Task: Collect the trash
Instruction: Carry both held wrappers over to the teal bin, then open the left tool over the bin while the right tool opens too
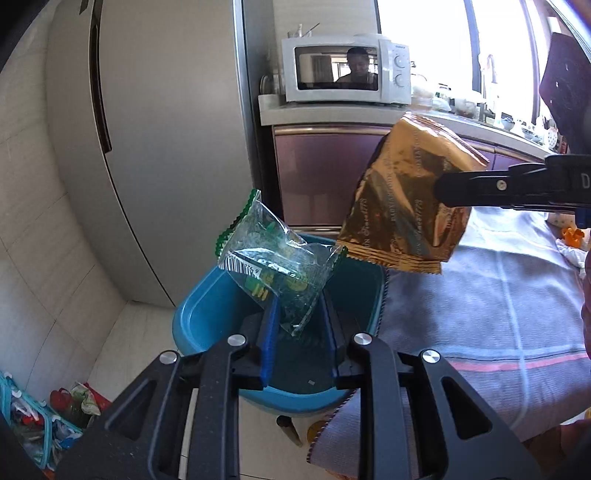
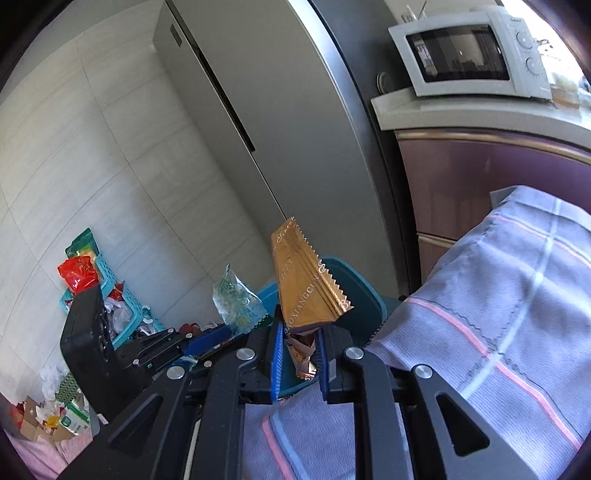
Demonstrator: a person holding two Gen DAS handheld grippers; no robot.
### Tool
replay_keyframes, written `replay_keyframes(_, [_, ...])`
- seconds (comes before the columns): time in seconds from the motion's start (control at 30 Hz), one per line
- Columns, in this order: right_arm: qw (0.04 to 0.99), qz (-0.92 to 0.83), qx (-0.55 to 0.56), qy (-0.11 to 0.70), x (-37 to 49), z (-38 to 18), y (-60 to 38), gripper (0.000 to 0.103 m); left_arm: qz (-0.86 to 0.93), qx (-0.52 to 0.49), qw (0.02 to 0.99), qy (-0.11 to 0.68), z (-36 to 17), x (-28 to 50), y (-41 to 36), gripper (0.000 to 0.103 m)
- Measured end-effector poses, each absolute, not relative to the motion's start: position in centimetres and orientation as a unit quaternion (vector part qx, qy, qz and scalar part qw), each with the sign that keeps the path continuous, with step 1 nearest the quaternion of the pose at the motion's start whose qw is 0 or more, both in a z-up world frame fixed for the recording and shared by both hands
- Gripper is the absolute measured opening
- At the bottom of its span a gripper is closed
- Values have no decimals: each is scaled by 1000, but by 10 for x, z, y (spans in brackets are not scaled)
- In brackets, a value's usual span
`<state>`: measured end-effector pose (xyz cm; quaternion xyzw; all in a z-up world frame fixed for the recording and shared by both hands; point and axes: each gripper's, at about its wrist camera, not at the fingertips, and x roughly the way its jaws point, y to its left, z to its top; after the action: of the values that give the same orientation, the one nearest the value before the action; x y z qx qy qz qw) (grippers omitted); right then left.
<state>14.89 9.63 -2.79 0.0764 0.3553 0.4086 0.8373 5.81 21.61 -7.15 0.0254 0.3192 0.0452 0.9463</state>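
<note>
- Left gripper (image 1: 299,314), lower centre: jaws pinch clear green wrapper (image 1: 275,266) above blue bin (image 1: 195,317); I'd open there.
- Right gripper (image 2: 298,360) clamps gold packet (image 2: 306,291); I'd shift it over the bin first.

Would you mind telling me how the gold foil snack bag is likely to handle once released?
The gold foil snack bag, pinched by the right gripper, looks creased and flattened, so probably light and floppy. Glossy foil may slip. It should flutter rather than drop straight toward the blue plastic bin.

fridge (image 1: 155,147) | microwave (image 1: 347,70) on counter | tiled wall | bright window (image 1: 424,26)
</note>
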Motion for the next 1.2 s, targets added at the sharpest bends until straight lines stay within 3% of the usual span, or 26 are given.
replay_keyframes(0.5, [821,376,51,426,183,-64,144,17,65,12,932,356,-103,79,229,29])
replay_keyframes(0.67, [813,368,47,449,194,-74,154,23,68,-1,931,360,-109,83,232,31])
replay_keyframes(0.77, [811,363,46,457,195,-78,154,33,69,-9,931,358,-110,84,233,32])
replay_keyframes(1.0, [816,365,57,444,188,-75,137,34,72,-22,935,346,-107,76,234,36])
replay_keyframes(1.2, [838,372,56,395,158,-51,100,35,45,-31,949,311,-87,58,221,45])
